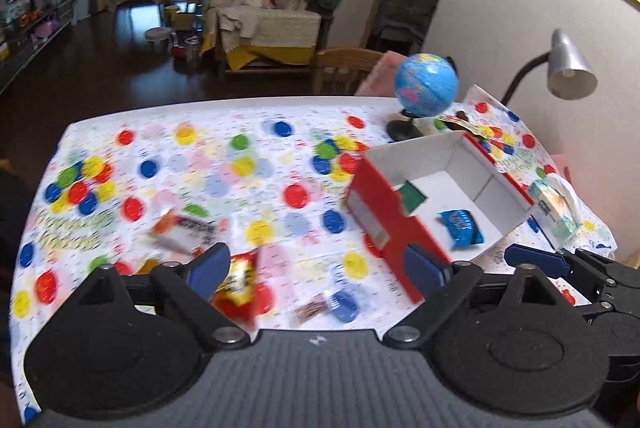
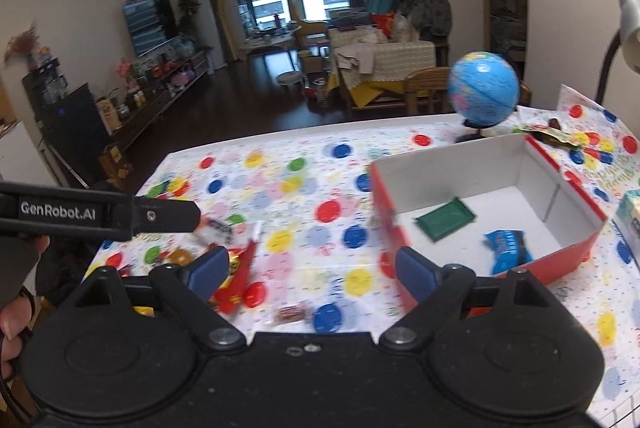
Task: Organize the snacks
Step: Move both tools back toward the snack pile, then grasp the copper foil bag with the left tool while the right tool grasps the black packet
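A red box with a white inside [image 1: 384, 212] [image 2: 452, 168] stands on the right of the dotted tablecloth. A green packet [image 1: 412, 194] [image 2: 446, 220] and a blue packet [image 1: 462, 228] [image 2: 508, 246] lie in it. Loose snacks lie left of the box: a red-yellow packet [image 1: 236, 288] [image 2: 236, 280], a clear packet with orange print [image 1: 184, 228] and a small brown candy [image 1: 310, 308] [image 2: 290, 314]. My left gripper [image 1: 316, 268] hovers open over the cloth, its left finger next to the red-yellow packet. My right gripper [image 2: 314, 268] is open too, with nothing between its fingers.
A blue globe [image 1: 426, 84] [image 2: 482, 92] stands behind the box, with a desk lamp [image 1: 570, 68] at the wall. A tissue pack [image 1: 556, 206] lies right of the box, another wrapper [image 2: 550, 134] behind it. A wooden chair [image 1: 348, 68] stands at the table's far edge.
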The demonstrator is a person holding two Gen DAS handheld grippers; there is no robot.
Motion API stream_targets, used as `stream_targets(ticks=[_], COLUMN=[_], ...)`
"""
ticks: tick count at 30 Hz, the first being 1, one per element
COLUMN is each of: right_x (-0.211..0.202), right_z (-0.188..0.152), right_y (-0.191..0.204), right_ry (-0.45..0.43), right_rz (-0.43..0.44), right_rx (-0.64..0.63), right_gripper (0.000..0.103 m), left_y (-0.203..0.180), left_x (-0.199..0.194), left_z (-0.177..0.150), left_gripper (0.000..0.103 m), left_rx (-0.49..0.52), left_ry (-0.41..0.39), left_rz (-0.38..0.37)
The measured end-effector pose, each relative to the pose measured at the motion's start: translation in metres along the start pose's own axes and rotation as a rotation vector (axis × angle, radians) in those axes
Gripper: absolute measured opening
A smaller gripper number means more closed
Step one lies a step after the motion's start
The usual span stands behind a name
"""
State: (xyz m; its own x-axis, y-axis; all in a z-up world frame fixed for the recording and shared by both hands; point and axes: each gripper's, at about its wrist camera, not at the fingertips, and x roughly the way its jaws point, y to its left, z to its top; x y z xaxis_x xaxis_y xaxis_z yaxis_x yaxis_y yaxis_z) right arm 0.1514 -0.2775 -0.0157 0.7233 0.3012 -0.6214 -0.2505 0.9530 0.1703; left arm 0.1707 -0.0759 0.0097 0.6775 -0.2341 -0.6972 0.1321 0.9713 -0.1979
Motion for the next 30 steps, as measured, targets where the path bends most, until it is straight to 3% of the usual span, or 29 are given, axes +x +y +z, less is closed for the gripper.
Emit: stream_targets(ticks=[14,23,30], right_x=[0.034,0.075,0.111], right_z=[-0.037,-0.066,-0.077], right_y=[0.095,0.123,0.134], right_ry=[0.063,0.133,0.210], right_rz=[0.119,0.140,0.152], right_rx=[-0.110,-0.179,-0.227], right_gripper=[0.090,0.086,0.084], left_y=[0.098,0.144,0.181], left_x=[-0.027,-0.008,0.017], left_z=[-0.061,-0.093,-0.098], left_gripper=[0.103,0.103,0.103], left_rx=[-0.107,-0.183,-0.267], left_ry=[0.034,0.115,0.184], left_rz=[0.116,0.183,0.239])
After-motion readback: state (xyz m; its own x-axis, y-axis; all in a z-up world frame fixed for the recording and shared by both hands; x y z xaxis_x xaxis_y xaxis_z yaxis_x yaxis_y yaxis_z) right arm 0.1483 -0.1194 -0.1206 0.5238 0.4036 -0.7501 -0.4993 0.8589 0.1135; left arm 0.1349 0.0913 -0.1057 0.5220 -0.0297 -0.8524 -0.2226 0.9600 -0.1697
